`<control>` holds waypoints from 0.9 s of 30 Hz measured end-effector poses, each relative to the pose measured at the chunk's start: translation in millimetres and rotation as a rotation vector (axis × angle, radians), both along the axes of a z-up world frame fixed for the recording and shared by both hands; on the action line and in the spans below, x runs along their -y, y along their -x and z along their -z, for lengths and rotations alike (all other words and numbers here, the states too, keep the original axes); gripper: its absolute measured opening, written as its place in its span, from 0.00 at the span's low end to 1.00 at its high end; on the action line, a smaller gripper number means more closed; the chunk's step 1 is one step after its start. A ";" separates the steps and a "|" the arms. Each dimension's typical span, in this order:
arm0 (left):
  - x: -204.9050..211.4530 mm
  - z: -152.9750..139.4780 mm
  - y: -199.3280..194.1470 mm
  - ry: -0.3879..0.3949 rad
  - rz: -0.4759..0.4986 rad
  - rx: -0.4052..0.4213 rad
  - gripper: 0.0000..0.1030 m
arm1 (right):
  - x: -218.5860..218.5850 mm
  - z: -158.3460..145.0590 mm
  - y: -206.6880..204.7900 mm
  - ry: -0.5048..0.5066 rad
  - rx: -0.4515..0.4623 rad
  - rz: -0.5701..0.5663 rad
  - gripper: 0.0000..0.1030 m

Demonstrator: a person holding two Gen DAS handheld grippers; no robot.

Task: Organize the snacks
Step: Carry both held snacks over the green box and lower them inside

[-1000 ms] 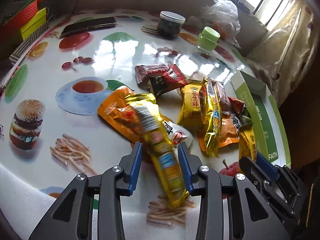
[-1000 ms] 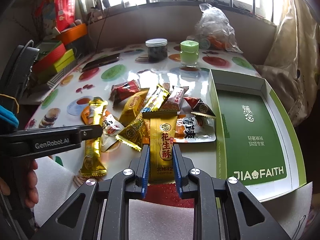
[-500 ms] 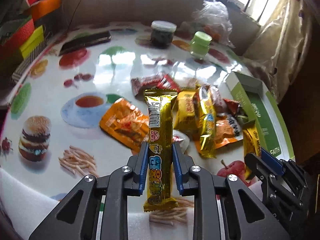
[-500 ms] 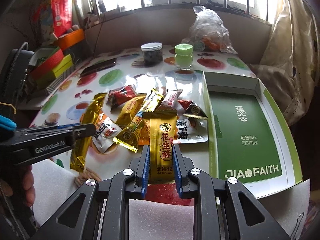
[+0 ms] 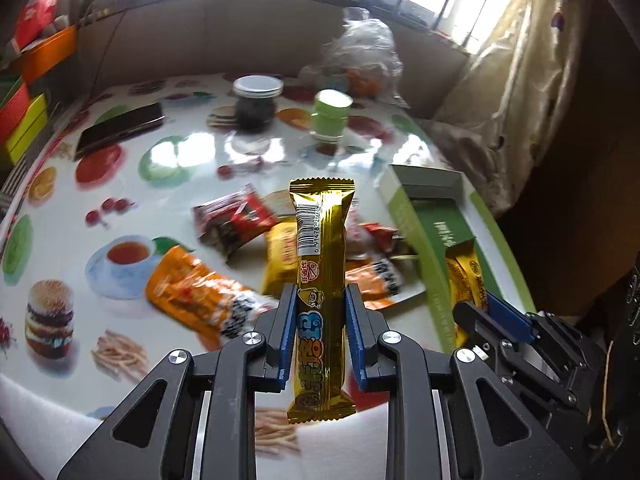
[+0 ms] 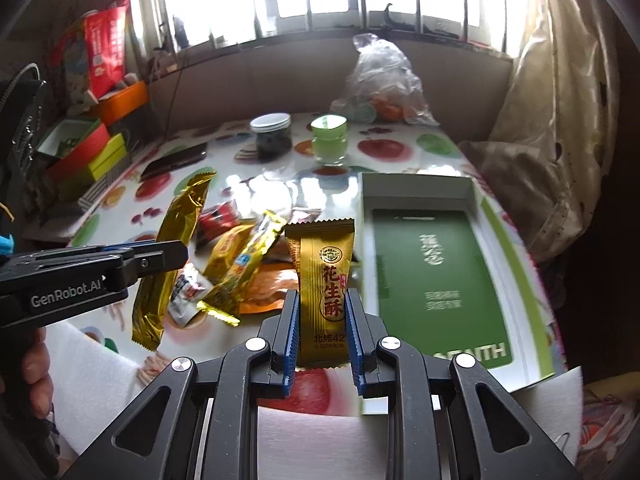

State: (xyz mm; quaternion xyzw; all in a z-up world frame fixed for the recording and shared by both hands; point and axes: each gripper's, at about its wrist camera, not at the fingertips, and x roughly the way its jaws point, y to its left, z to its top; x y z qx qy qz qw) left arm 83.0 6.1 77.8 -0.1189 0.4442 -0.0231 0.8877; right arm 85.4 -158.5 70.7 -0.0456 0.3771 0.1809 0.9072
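Note:
My left gripper (image 5: 321, 300) is shut on a long gold snack bar (image 5: 322, 240) and holds it upright above the table. From the right wrist view the same bar (image 6: 170, 256) hangs in that gripper (image 6: 176, 254). My right gripper (image 6: 322, 306) is shut on a gold peanut-candy packet (image 6: 326, 276); in the left wrist view this packet (image 5: 466, 276) is over the green box (image 5: 444, 232). A pile of snack packets (image 5: 224, 300) lies on the table left of the open green box (image 6: 424, 272).
At the back of the fruit-print table (image 5: 120, 208) stand a dark jar (image 5: 256, 102), a green jar (image 5: 330, 118), a black phone (image 5: 120, 130) and a plastic bag (image 6: 382, 80). Coloured boxes (image 6: 92, 152) sit at the far left. White foam (image 6: 96, 364) lines the near edge.
My left gripper closed on the gold bar, lifted it off the pile and turned it upright. My right gripper carried its packet up and right, toward the green box.

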 end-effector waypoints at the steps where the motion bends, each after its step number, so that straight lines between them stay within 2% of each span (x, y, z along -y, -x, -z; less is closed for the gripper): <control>1: 4.4 -1.7 -2.1 -0.001 0.011 0.002 0.24 | 2.4 -1.2 -0.4 0.002 0.002 0.006 0.20; 6: 25.8 -7.8 -11.1 0.008 0.069 0.018 0.24 | 19.1 -6.3 -5.5 0.011 0.007 0.049 0.20; 16: 67.7 -8.6 -39.3 0.082 0.164 -0.016 0.24 | 54.8 -5.3 -19.6 0.024 -0.009 0.124 0.20; 27: 111.1 0.1 -69.0 0.091 0.241 -0.049 0.24 | 88.3 9.6 -39.3 0.034 -0.056 0.181 0.20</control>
